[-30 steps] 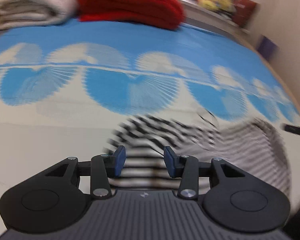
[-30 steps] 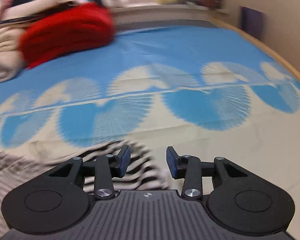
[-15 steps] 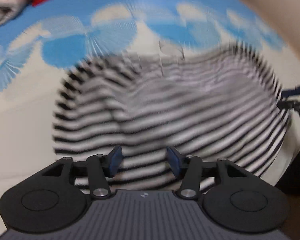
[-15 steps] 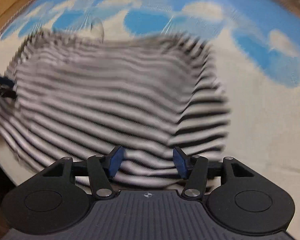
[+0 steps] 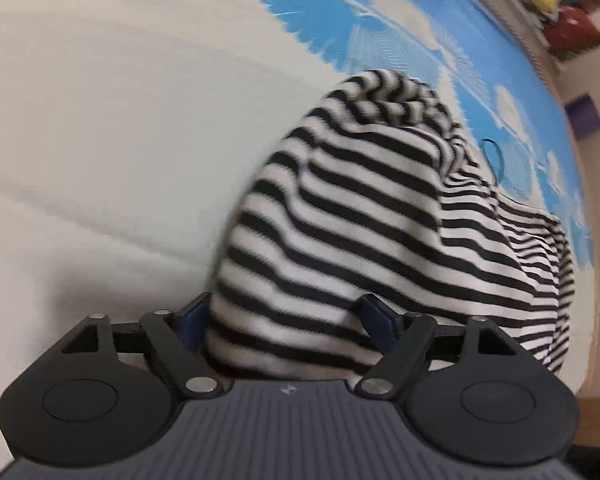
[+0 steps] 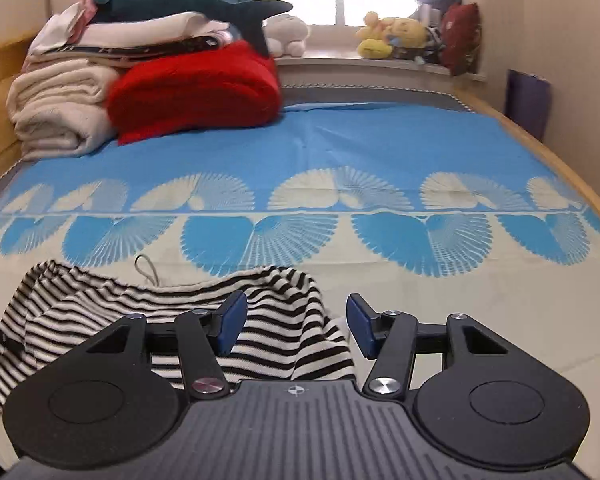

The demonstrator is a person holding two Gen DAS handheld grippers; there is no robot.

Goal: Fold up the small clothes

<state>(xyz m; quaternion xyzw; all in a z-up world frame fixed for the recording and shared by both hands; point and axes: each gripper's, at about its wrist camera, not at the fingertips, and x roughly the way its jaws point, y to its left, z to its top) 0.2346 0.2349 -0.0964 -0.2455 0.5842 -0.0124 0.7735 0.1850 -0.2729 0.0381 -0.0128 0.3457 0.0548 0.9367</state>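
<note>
while the striped garment (image 5: pixel 380 216) lies bunched at the near edge of the bed sheet (image 6: pixel 380 148), its long axis runs across the bed between the two hands. the left gripper (image 5: pixel 286 322) points steeply down over one end, jaws opening wide, cloth between them but, as far as i can tell, not pinched. the right gripper (image 6: pixel 296 328) sits beside the other end, jaws parted, holding nothing. the left looks nearer.

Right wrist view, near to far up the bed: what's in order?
Right gripper → striped garment → blue-and-cream patterned bedspread → red folded blanket → plush toys on the windowsill.
</note>
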